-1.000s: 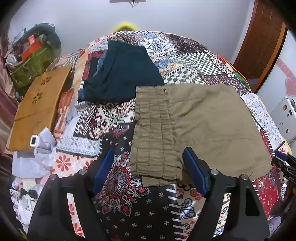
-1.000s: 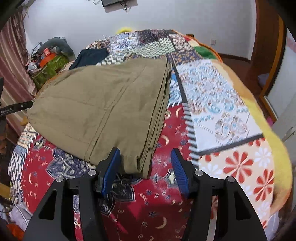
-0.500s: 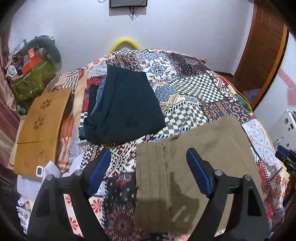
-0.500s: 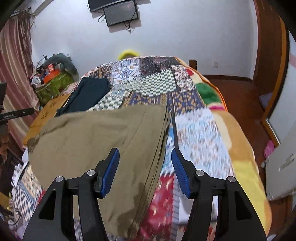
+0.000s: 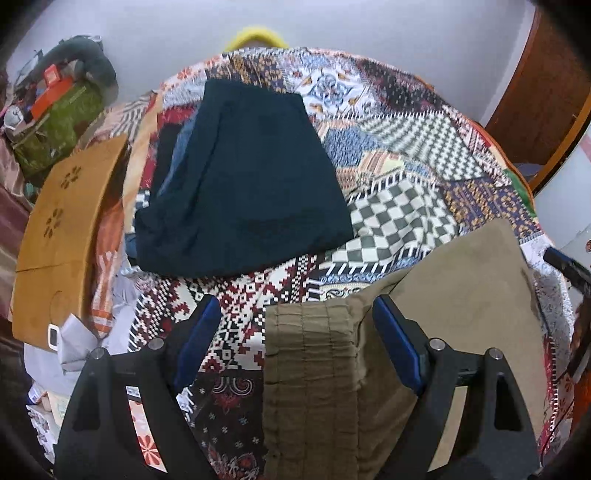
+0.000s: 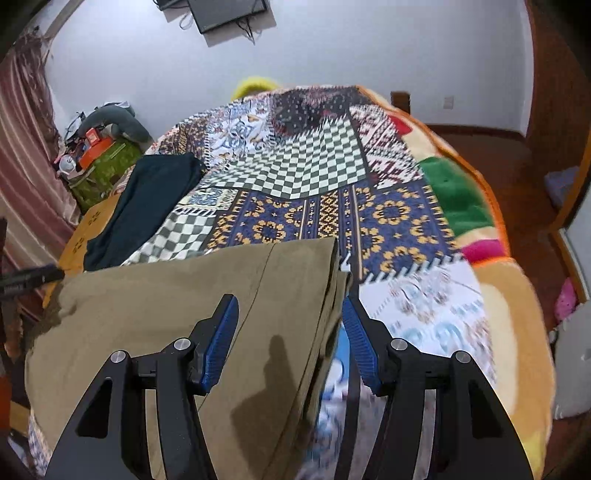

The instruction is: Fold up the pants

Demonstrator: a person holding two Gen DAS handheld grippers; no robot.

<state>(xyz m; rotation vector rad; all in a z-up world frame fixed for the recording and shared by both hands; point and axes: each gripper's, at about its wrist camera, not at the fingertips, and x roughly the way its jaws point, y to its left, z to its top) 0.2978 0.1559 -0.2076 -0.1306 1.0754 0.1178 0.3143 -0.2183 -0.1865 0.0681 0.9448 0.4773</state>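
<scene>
Left wrist view looks down over a wide bed covered by a patchwork quilt of checks, florals and geometric prints, and this quilt is the biggest thing in the room. On its near part lie the olive-green folded fabric pants, flat on the quilt, with the gathered elastic waistband nearest this camera and the smooth cloth running off to the right. From the right wrist view the same olive pants fill the lower left, their stacked folded edges ending beside the blue-and-yellow flowered patch of the quilt. Beyond them, well apart toward the head of the bed, lies a dark navy folded garment, also seen further off from the right side. A tan wooden board with flower-shaped cut-outs sits at the left edge of the bed, and a green patterned bag piled with clutter stands past it against the wall. A black flat screen hangs on the white wall. The left gripper has its blue-padded fingers spread wide, with the waistband below and between them but no pad pressing on it. The right gripper has its fingers parted either side of the pants' folded edge, again without clamping the cloth.
</scene>
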